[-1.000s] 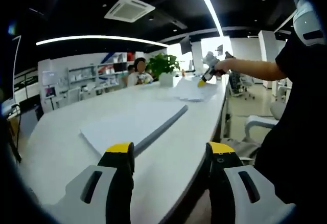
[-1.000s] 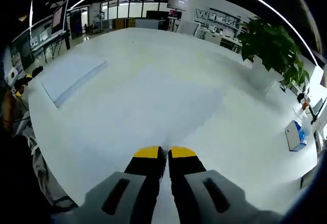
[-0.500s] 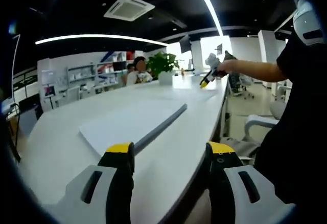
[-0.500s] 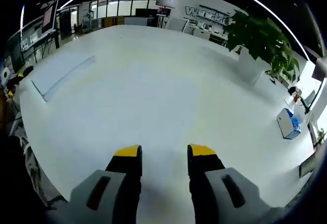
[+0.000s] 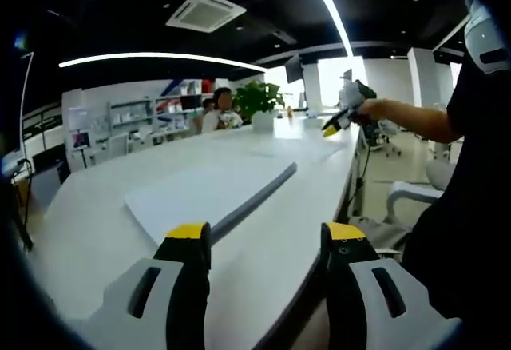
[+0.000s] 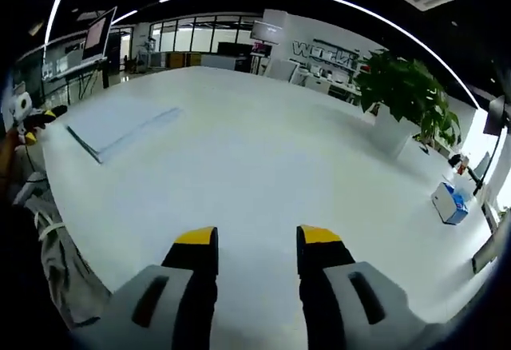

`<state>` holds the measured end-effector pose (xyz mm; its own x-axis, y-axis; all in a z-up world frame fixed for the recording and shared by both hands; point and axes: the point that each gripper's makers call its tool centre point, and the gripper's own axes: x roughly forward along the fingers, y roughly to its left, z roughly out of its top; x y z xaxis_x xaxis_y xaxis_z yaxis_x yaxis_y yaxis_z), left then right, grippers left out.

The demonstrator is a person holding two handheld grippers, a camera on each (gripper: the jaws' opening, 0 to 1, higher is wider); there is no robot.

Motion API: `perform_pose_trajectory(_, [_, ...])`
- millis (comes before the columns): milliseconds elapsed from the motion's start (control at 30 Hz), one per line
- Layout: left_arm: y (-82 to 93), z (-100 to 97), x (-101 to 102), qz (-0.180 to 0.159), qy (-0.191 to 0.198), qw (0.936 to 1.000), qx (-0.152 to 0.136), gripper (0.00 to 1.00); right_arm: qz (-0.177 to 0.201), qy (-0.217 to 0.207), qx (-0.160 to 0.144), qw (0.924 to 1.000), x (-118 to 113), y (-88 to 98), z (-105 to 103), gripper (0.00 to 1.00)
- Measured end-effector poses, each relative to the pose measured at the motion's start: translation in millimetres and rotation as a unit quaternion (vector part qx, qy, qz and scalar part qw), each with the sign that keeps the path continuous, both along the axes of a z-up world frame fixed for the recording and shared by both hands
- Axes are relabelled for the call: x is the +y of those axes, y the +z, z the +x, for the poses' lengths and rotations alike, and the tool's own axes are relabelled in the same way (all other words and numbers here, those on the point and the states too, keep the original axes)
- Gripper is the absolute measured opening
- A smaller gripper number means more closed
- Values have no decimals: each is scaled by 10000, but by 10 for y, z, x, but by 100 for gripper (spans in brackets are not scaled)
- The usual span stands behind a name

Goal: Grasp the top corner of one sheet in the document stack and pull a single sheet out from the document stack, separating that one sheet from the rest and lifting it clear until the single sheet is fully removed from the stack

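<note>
The document stack is a thick white pile lying flat on the long white table, just beyond my left gripper, which hovers open with nothing between its jaws. Farther down the table lie pale loose sheets. Above them a hand holds my right gripper in the air. In the right gripper view, my right gripper is open and empty above the bare table. The stack lies far off at the left, with the left gripper beside it.
A potted plant and a small blue box stand at the table's far end. A person sits behind the table by the plant. An office chair stands off the table's right edge. My arm and dark clothing are at the right.
My right gripper went from shut, low over the loose sheets, to open, and has risen off the table. The left gripper and the stack stay as they were.
</note>
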<state>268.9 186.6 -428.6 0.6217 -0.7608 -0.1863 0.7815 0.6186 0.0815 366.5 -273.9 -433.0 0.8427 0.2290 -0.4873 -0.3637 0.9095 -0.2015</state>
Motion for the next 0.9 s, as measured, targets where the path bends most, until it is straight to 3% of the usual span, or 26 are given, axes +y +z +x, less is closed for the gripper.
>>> perform_pose_trajectory(267, [45,113,95,-304,377,9988,67,51,612,291,-658,9955,551,257,-317,39])
perform_pose_trajectory(500, [-18,122,70,-87,453,9989,97,50,1473,406,-1040,9828,1116,306,-472,40])
perform_pose_trajectory(600, [15,100,39,-124,402,9991,78,50,1573,487,-1062,9806,1331,269,-520,40])
perform_pose_trajectory(900, [-7,138,35,-175,432,9989,103,49,1309,979,-976,9817,1879,55,-754,41])
